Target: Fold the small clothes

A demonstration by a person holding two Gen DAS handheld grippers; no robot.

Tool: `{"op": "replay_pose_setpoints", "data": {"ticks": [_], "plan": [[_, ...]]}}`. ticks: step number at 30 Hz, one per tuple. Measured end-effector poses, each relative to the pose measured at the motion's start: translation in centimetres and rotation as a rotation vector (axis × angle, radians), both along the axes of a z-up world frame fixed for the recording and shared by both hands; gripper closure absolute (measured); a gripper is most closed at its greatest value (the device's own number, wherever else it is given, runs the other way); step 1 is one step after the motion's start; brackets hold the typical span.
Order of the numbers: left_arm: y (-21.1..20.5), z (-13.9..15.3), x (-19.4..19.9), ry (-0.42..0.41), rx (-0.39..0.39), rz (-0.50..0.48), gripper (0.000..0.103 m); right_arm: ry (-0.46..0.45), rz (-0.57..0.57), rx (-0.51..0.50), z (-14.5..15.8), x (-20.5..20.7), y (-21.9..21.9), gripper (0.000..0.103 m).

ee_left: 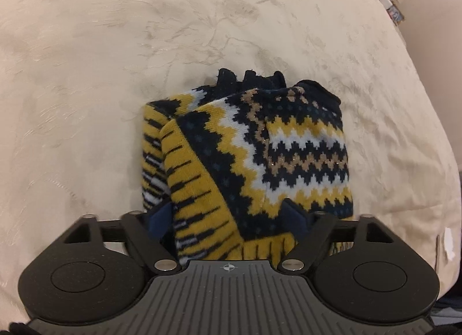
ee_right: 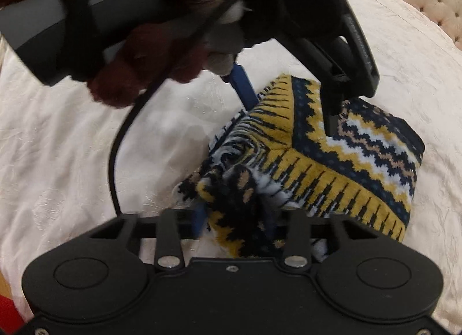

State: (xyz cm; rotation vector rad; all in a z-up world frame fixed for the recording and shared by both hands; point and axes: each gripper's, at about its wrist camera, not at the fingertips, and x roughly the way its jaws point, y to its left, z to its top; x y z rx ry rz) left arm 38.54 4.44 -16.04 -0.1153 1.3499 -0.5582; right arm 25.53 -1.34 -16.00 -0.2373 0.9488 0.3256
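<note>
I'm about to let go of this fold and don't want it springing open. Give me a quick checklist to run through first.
1. Left gripper around the navy, mustard and white zigzag knit garment: ok, fingers straddle its near edge.
2. Right gripper on the bunched knit end: ok, fabric sits between its fingers.
3. Fold square: not ok, one end is crumpled.
4. Garment fully on the cream embroidered bedspread: ok.
5. Left gripper's black cable off the garment: ok.
</note>
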Motion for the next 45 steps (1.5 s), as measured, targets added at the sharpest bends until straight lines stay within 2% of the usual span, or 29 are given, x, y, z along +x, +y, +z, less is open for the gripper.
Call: {"op": "replay_pose_setpoints", "data": {"ticks": [2, 5, 7, 9, 12, 13, 14, 16, 18, 20, 22, 24, 25, 26, 29, 32, 35, 40, 45], "plan": [[-0.2, -0.1, -0.1, -0.028, 0.006, -0.008, 0.080, -0.005, -0.018, 0.027, 0.4, -0.3, -0.4, 0.078], [0.2, 0.9, -0.5, -0.081, -0.011, 0.005, 0.086, -0.028, -0.025, 0.049, 1.5, -1.0, -0.8, 0.086], [0.6, 2.7, -1.2, -0.151, -0.035, -0.002, 0.086, -0.064, -0.011, 0.062, 2.9, -1.6, -0.8, 0.087], [0.9, 3.6, -1.7, -0.202, -0.026, -0.002, 0.086, -0.101, 0.028, 0.059, 4.1, -2.3, -0.1, 0.087], [0.8, 1.8, -1.1, -0.158, 0.019, -0.016, 0.086, -0.078, 0.066, 0.041, 3.0, -2.2, 1.2, 0.086], [0.7, 1.1, -0.9, -0.147, 0.042, -0.019, 0.085, -0.045, 0.068, 0.037, 2.1, -1.8, 1.5, 0.084], [0.8, 0.4, -0.7, -0.140, 0.070, -0.021, 0.081, -0.002, 0.071, 0.026, 1.0, -1.5, 1.8, 0.075], [1.0, -0.2, -0.5, -0.143, 0.099, -0.011, 0.078, 0.048, 0.085, 0.029, -0.3, -1.5, 2.0, 0.067], [1.3, -0.1, -0.6, -0.156, 0.105, 0.006, 0.073, 0.063, 0.099, 0.107, 0.1, -2.0, 1.2, 0.056], [1.7, 0.4, -0.7, -0.173, 0.107, 0.008, 0.057, 0.046, 0.104, 0.191, 1.3, -2.8, 0.0, 0.045], [2.3, 1.2, -0.9, -0.193, 0.091, 0.016, 0.050, 0.026, 0.076, 0.230, 2.3, -3.5, -1.2, 0.043], [2.8, 2.3, -1.5, -0.215, 0.070, 0.030, 0.036, 0.013, 0.021, 0.271, 3.1, -4.0, -2.9, 0.037], [2.9, 3.0, -2.0, -0.238, 0.064, 0.030, 0.023, 0.004, -0.012, 0.295, 3.5, -4.3, -3.8, 0.034], [3.0, 3.8, -2.5, -0.268, 0.062, 0.028, 0.016, -0.005, -0.044, 0.317, 3.8, -4.5, -4.8, 0.029], [2.3, 5.3, -4.0, -0.333, 0.048, -0.004, 0.013, -0.030, -0.128, 0.354, 4.8, -4.9, -6.7, 0.028], [0.6, 5.6, -4.6, -0.328, 0.046, -0.082, 0.013, -0.019, -0.158, 0.352, 4.3, -4.0, -7.4, 0.027], [-1.1, 4.2, -5.4, -0.312, 0.114, -0.153, 0.013, 0.009, -0.205, 0.355, 3.4, -3.3, -8.4, 0.027], [-0.4, 0.3, -6.7, -0.234, 0.212, -0.159, 0.013, 0.045, -0.248, 0.341, 2.2, -3.6, -9.9, 0.027], [2.5, -1.1, -7.1, -0.151, 0.188, -0.085, 0.009, 0.055, -0.287, 0.349, 2.5, -4.3, -11.7, 0.027]]}}
